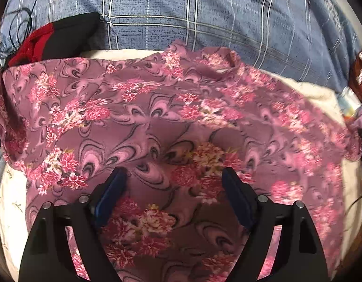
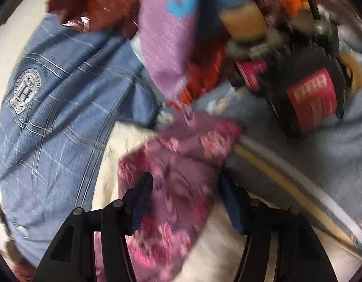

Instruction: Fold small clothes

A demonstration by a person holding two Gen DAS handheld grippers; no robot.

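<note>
Between the wide-open, empty fingers of the left gripper [image 1: 174, 188] lies the mauve floral-print cloth garment [image 1: 171, 122], spread loosely on cream bedding [image 1: 321, 94]; the right gripper [image 2: 184, 195], also open, straddles one corner. Folding looks barely begun. Beyond sits a blue checked cushion [image 1: 204, 14].

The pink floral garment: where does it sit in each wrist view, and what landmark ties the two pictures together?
Left wrist: the pink floral garment fills the centre, spread on the cream sheet.
Right wrist: a blurred end of it lies lower centre.
Shared landmark: the blue checked pillow, top in the left view, left in the right view.
</note>
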